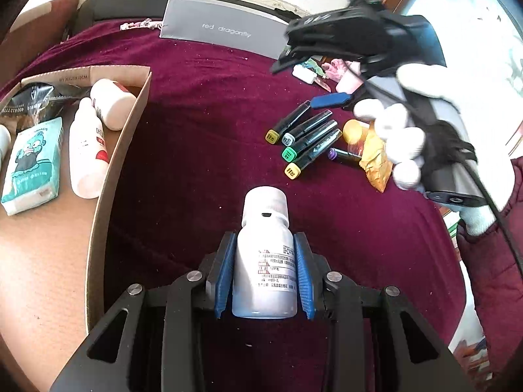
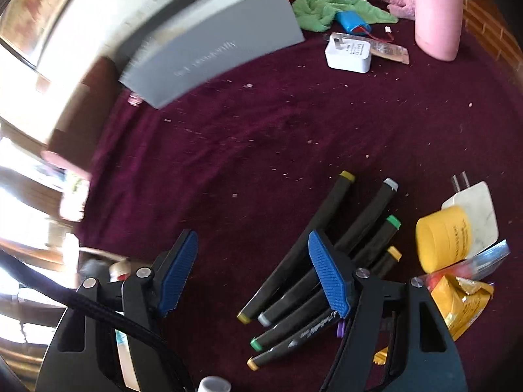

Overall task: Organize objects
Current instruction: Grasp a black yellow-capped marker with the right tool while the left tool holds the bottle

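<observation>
My left gripper (image 1: 264, 240) is shut on a white plastic bottle (image 1: 265, 261) with a printed label; its blue pads press both sides and the cap points away. It hangs over the maroon cloth, right of the cardboard box (image 1: 122, 150). The right gripper (image 2: 253, 238) stands open with nothing between its pads. Its right finger (image 2: 328, 277) hovers over a row of black markers (image 2: 294, 281) with coloured caps. In the left wrist view a white-gloved hand (image 1: 398, 130) holds the right gripper (image 1: 295, 83) above those markers (image 1: 304, 137).
The box holds two white bottles (image 1: 86, 150), a tissue pack (image 1: 32, 163) and a dark packet. A yellow jar (image 2: 444, 241), yellow packet (image 2: 464, 307) and white plug (image 2: 474, 209) lie beside the markers. Farther off are a grey box (image 2: 215, 49), white charger (image 2: 349, 54), pink bottle (image 2: 438, 13) and green cloth (image 2: 327, 3).
</observation>
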`<action>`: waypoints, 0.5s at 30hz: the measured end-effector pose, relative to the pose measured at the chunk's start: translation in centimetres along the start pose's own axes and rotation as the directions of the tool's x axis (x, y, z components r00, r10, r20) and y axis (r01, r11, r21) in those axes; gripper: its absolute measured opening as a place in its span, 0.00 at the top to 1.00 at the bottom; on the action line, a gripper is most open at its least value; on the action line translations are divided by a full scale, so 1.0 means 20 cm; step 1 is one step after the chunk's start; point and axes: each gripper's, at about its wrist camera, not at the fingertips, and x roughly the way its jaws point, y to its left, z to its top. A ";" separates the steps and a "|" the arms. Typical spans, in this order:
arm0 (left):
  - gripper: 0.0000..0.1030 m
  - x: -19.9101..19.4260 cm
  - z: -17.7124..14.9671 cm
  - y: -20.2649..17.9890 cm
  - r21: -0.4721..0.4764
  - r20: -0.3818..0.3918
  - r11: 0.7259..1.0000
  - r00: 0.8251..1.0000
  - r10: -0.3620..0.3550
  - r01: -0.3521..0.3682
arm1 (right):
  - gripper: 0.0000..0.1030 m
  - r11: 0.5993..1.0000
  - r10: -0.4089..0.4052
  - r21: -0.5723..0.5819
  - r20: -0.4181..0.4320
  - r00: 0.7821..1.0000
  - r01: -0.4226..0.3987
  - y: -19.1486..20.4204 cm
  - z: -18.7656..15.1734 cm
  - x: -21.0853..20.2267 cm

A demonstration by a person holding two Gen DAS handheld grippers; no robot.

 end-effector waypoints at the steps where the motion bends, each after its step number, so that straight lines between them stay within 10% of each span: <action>1: 0.70 0.00 0.00 0.00 0.001 0.000 1.000 1.000 -0.001 0.001 | 0.31 0.998 -0.062 -0.011 -0.010 0.998 0.062 0.02 0.00 0.02; 15: 0.59 0.01 0.00 -0.01 0.005 -0.003 0.999 0.999 -0.044 0.044 | 0.74 0.911 -0.352 -0.254 -0.067 0.934 0.325 0.16 -0.06 0.23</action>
